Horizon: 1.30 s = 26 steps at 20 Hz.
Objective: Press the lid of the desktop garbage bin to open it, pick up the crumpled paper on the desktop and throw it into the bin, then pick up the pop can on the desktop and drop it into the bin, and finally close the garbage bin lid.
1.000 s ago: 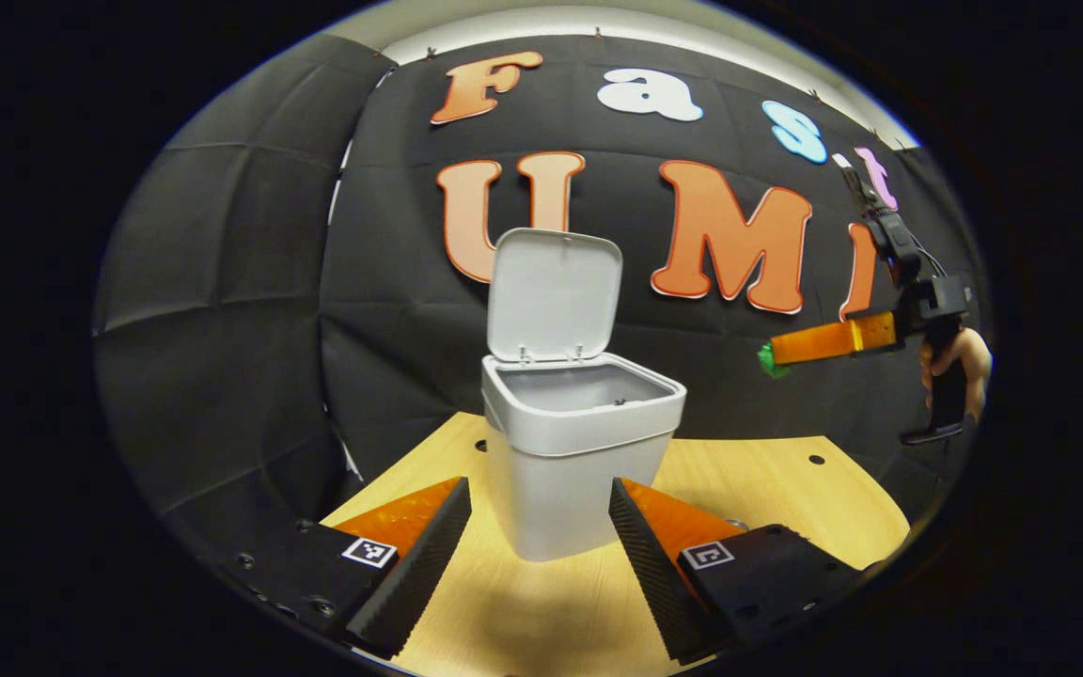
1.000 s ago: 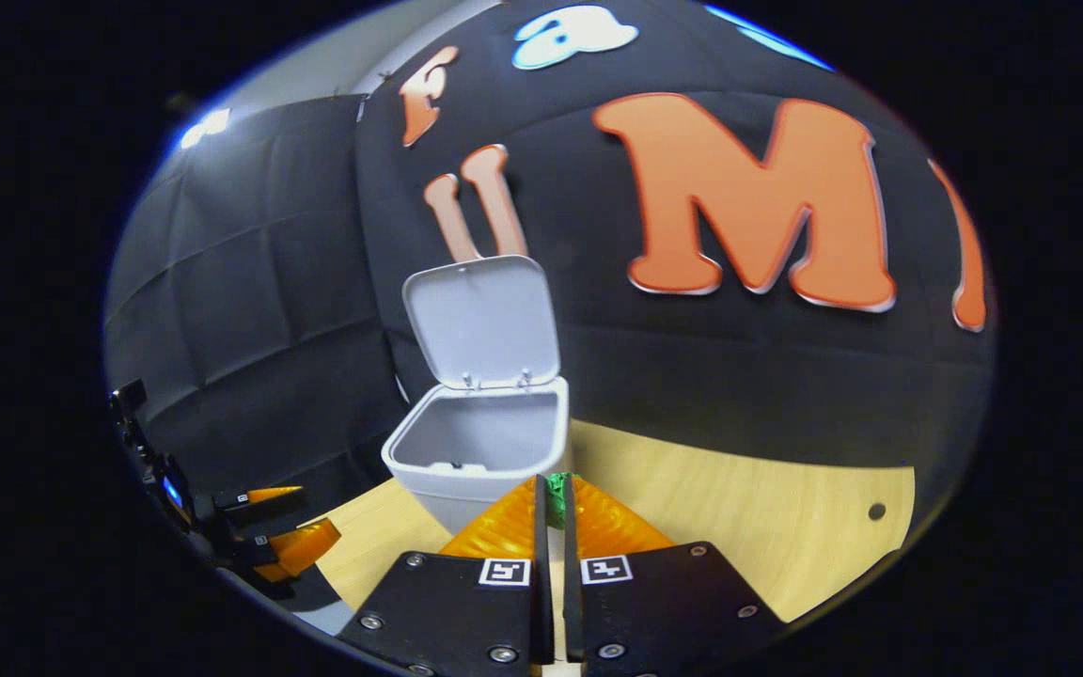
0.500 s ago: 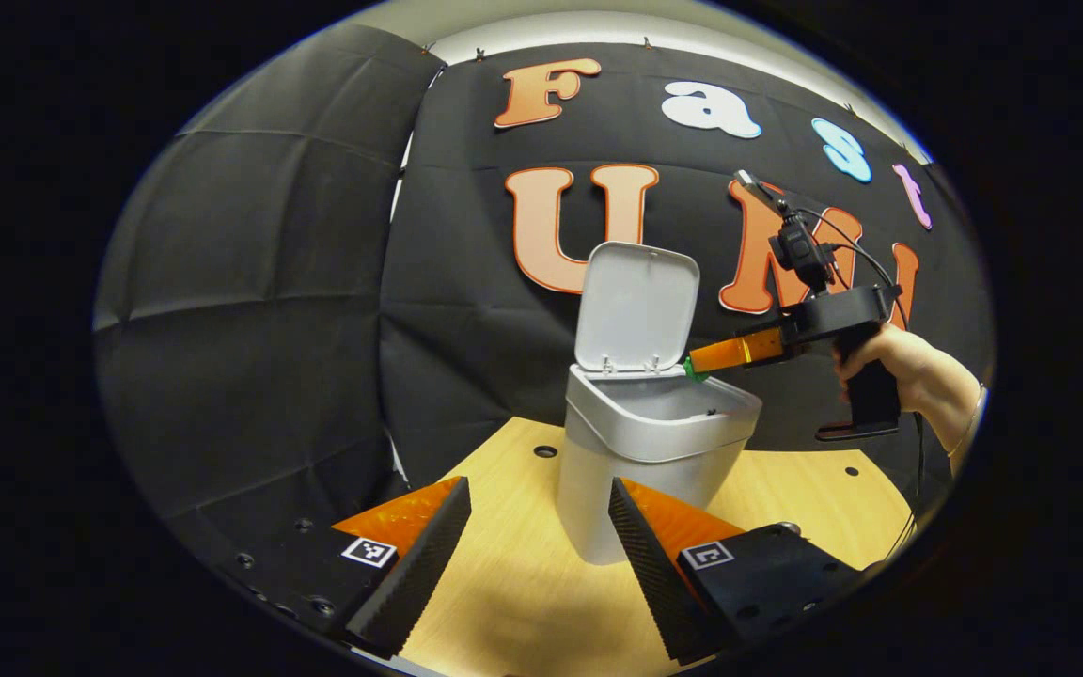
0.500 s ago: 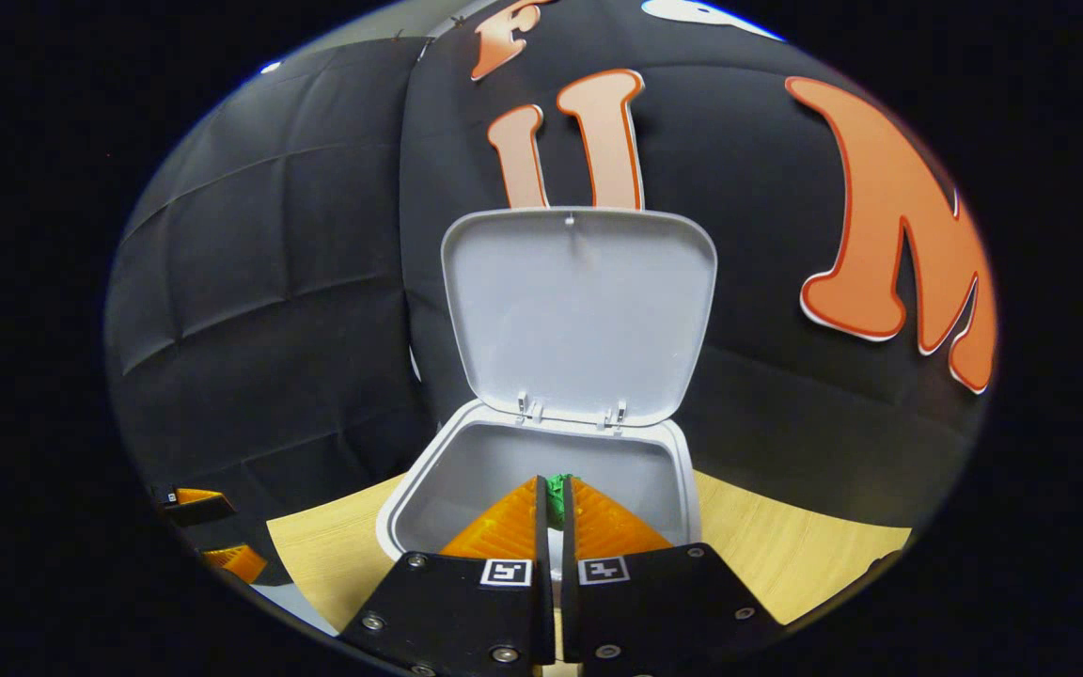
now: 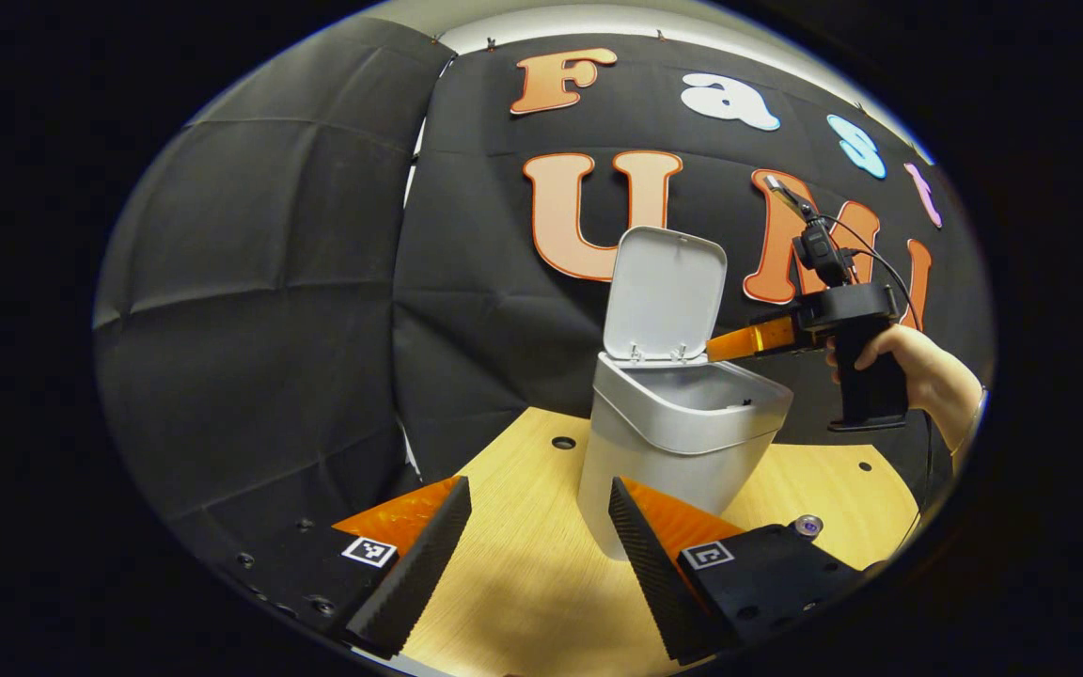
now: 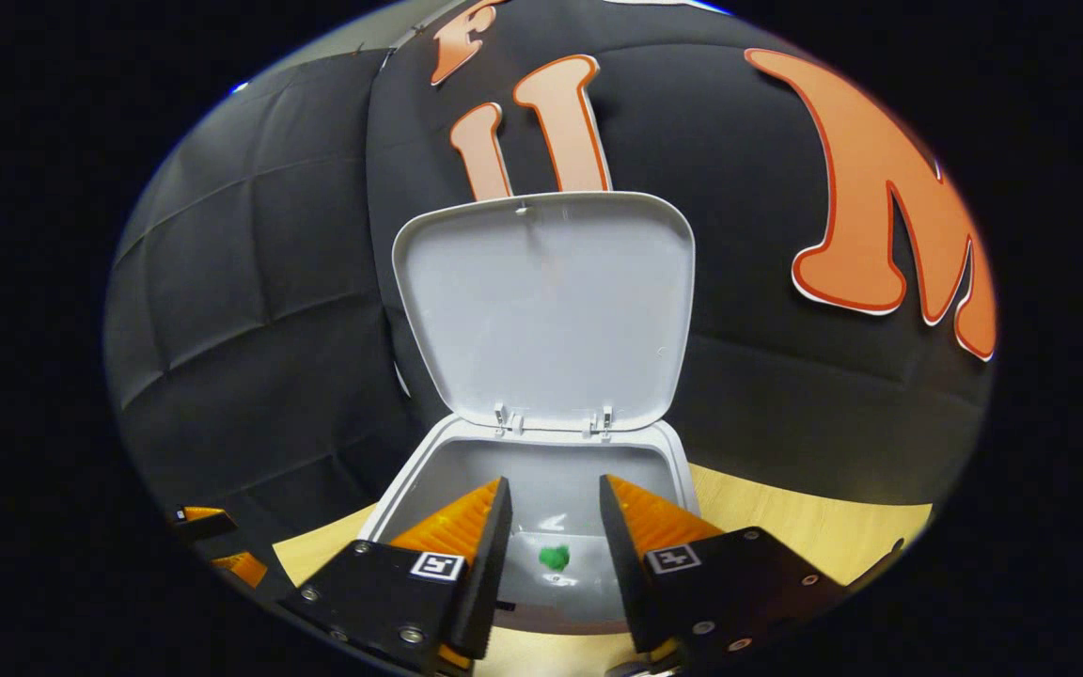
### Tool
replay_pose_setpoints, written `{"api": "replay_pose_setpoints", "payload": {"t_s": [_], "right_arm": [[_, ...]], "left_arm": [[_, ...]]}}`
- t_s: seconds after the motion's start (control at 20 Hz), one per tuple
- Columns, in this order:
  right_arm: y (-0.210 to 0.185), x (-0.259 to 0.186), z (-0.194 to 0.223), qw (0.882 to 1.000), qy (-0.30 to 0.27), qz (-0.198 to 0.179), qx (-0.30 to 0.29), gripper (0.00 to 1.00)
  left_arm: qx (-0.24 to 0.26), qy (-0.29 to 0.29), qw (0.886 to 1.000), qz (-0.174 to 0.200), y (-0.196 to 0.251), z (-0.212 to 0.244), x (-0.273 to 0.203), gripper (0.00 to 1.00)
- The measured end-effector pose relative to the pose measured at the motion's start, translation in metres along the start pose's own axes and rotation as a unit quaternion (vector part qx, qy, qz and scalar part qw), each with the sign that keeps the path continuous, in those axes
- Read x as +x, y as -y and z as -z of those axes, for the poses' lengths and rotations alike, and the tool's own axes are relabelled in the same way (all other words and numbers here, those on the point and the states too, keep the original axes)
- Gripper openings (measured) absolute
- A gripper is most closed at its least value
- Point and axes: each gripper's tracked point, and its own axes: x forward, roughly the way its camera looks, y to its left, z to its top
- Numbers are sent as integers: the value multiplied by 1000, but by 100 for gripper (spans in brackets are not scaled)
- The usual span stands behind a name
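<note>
The right gripper hangs released over the open bin so the crumpled paper falls inside, while the left gripper waits released beside the bin on the surface.

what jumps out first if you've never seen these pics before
The pale bin in the middle of the wooden table, its lid standing upright. The right gripper hangs open over its mouth, with a small green paper wad lying inside below. The left gripper sits open near the bin's base.

Light grey bin, green crumpled paper inside, pale wood-grain table
</note>
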Motion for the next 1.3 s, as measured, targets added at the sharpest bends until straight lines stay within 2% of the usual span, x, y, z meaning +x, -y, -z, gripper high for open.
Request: {"api": "replay_pose_setpoints", "payload": {"t_s": [0.05, 0.1, 0.15, 0.2, 0.25, 0.3, 0.4, 0.55, 0.65, 0.85, 1.1, 1.3], "right_arm": [[-2, -5, 2, 1000, -1, -1, -1, 59], [-3, -13, 0, 1000, 5, -2, 3, 58], [-2, -22, -2, 1000, 12, -5, 11, 62], [-3, -36, -5, 999, 24, -9, 22, 77], [1, -52, -8, 999, 37, -10, 33, 81], [11, -70, -9, 998, 51, -4, 43, 88], [35, -107, -7, 996, 75, 17, 54, 95], [89, -172, 11, 990, 98, 81, 59, 95], [128, -219, 30, 982, 116, 132, 69, 95], [206, -301, 76, 953, 143, 246, 101, 94], [255, -362, 131, 933, 132, 301, 146, 94], [273, -378, 144, 931, 116, 316, 140, 95]], "left_arm": [[2, 0, 1000, 5, 5, 1, 2, 93], [2, 0, 1000, 13, 11, 1, 2, 94], [1, 0, 1000, 24, 19, 1, 2, 94], [0, -1, 999, 36, 29, 3, 2, 94], [1, -3, 999, 47, 39, 7, 3, 94], [2, -7, 998, 61, 52, 13, 4, 94], [7, -16, 996, 90, 82, 26, 3, 94], [19, -29, 990, 138, 139, 54, 1, 94], [29, -34, 989, 142, 168, 74, 2, 94], [25, -65, 978, 194, 249, 126, -3, 94], [43, -104, 966, 234, 321, 191, 8, 95], [75, -147, 957, 240, 349, 233, 33, 95]]}}
